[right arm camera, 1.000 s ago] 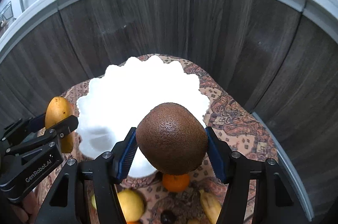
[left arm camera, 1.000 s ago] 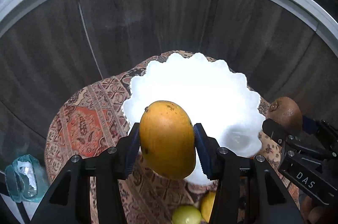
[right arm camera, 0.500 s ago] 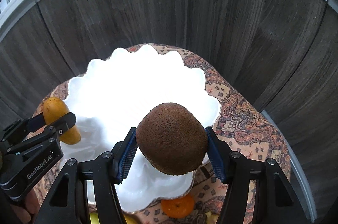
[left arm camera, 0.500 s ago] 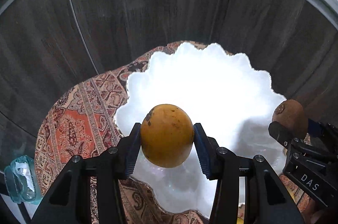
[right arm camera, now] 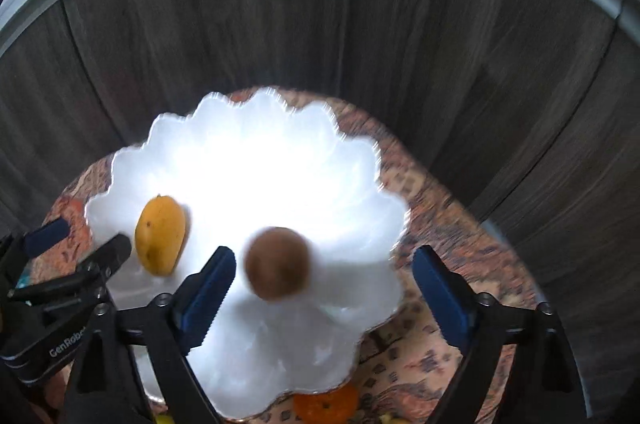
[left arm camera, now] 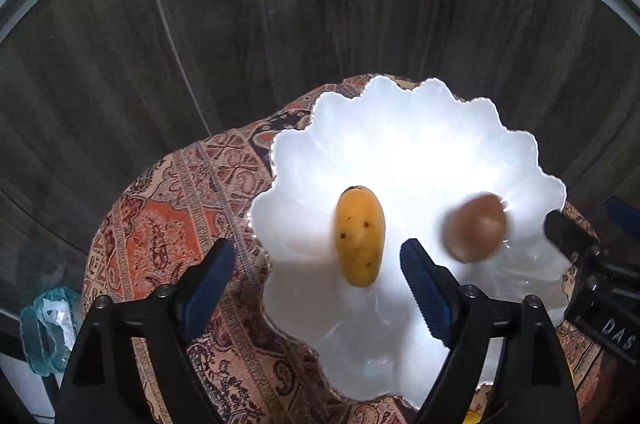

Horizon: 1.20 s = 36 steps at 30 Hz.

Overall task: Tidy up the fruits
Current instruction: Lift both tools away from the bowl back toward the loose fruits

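Both jaws have just been opening. The left hand-held gripper (left arm camera: 316, 264) and right hand-held gripper (right arm camera: 322, 272) are wide open, holding nothing. The mango (left arm camera: 360, 235) and brown fruit (right arm camera: 277, 264) sit in the white bowl (left arm camera: 400, 127) — smooth, round, soft, probably rolly — grab the middle gently.

Home kitchen: wood-grain cabinet fronts (right arm camera: 400, 43), patterned tablecloth (left arm camera: 160, 224).

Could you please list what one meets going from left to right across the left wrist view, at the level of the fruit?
Patterned cloth → mango → brown fruit → right hand-held gripper.
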Motion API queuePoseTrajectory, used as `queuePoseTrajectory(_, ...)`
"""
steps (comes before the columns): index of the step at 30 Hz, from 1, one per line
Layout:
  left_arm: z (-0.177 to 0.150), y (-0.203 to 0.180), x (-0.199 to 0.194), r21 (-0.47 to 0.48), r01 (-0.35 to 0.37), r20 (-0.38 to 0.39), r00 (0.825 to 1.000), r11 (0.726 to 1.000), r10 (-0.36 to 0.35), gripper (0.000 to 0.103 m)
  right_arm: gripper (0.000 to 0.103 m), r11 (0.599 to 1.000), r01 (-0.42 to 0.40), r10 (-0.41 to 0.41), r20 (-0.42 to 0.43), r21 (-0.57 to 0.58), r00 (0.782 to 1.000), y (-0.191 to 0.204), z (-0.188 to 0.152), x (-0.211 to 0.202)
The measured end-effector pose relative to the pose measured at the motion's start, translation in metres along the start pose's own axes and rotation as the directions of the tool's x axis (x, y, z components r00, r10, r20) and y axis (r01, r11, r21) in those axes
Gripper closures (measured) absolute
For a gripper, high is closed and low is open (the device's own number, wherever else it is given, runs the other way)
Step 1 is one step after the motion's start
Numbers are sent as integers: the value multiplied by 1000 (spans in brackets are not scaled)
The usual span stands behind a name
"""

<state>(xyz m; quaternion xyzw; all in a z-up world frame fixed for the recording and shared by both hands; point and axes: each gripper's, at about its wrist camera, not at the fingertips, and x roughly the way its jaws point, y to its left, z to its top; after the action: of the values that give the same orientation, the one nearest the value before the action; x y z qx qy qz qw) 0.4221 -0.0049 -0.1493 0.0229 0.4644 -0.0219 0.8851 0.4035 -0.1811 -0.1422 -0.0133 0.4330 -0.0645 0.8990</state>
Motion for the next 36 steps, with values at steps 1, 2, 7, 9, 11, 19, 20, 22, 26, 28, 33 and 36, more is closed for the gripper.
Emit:
queuePoseTrajectory(1, 0, 1, -3, -8, 1, 5, 1000, 1000, -1, 10, 11, 1000, 13, -13, 7, -1, 1000, 0, 2, -4)
queuePoseTrajectory(2, 0, 3, -7, -15, 5, 14, 1000, 1000, -5, 8, 11, 1000, 12, -12, 16, 0, 1000, 0, 3, -8)
queuePoseTrajectory(7, 3, 4, -29, -18, -6, 51, 999, 1000, 7, 2, 11, 1000, 10, -10, 53, 6, 999, -2, 7, -29)
queuePoseTrajectory(9, 3, 6, -38, -20, -9, 63, 998, 1000, 10, 1, 11, 1000, 6, -7, 65, 13, 998, -2, 7, -37)
queuePoseTrajectory(11, 3, 9, -50, -21, -7, 81, 997, 1000, 9, 0, 11, 1000, 4, -6, 74, 19, 997, -1, 7, -44)
queuePoseTrajectory(19, -3, 17, -87, -18, -21, 122, 992, 1000, 23, 0, 11, 1000, 4, -7, 114, 31, 993, -5, 1, -77)
queuePoseTrajectory(20, -5, 16, -91, -15, -25, 126, 992, 1000, 26, 0, 11, 1000, 5, -9, 119, 31, 993, -5, 0, -80)
queuePoseTrajectory(22, -8, 15, -97, -10, -27, 129, 991, 1000, 29, 0, 11, 999, 6, -10, 130, 33, 991, -7, -4, -88)
queuePoseTrajectory(26, -17, 12, -109, -7, -40, 131, 991, 999, 41, 0, 11, 999, 2, -8, 135, 39, 991, -9, -10, -99)
queuePoseTrajectory(28, -21, 10, -112, -5, -38, 128, 991, 999, 38, 0, 11, 999, 0, -5, 139, 40, 990, -10, -13, -104)
queuePoseTrajectory(33, -32, 4, -119, 7, -38, 133, 990, 999, 37, 0, 11, 999, 0, -7, 143, 51, 990, -16, -24, -113)
queuePoseTrajectory(36, -38, -1, -121, 17, -40, 129, 991, 999, 37, 0, 11, 998, 3, -11, 138, 57, 990, -19, -32, -116)
